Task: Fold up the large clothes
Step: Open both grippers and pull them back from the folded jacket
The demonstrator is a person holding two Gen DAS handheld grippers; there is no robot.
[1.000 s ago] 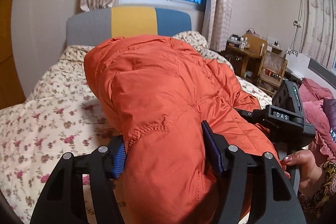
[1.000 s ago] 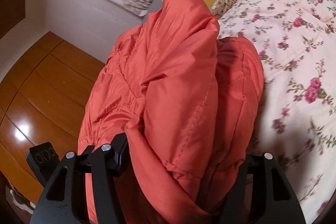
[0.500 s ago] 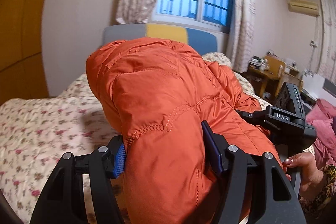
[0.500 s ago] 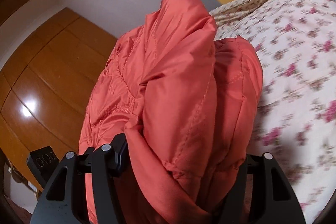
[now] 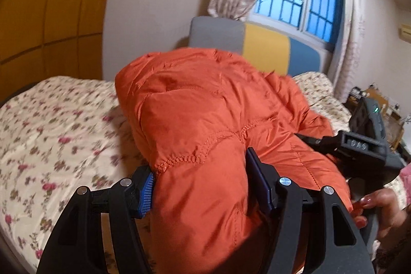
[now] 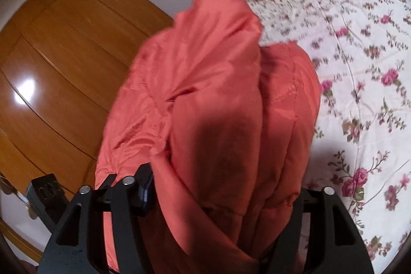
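Slippage is the big worry here. That puffy quilted orange down jacket [image 5: 205,125] is bunched into a fat bundle, carried above the floral-print bedspread [image 5: 51,135], and both tools are clamped on it: the left gripper [image 5: 203,186] squeezes a thick wad between its blue pads, while the right gripper [image 6: 223,186], sitting at about 3 o'clock in the left view, bites another wad. Both sets of jaws have just been easing wider with fabric between them, so slick nylon plus springy filling could squirm free, I reckon. If one side lets go, the bundle would likely flop open and undo the fold. Background's blurry, so it looks like a quick swing, which wouldn't help. A hand [image 5: 380,209] grips the right tool's handle at 4 o'clock.
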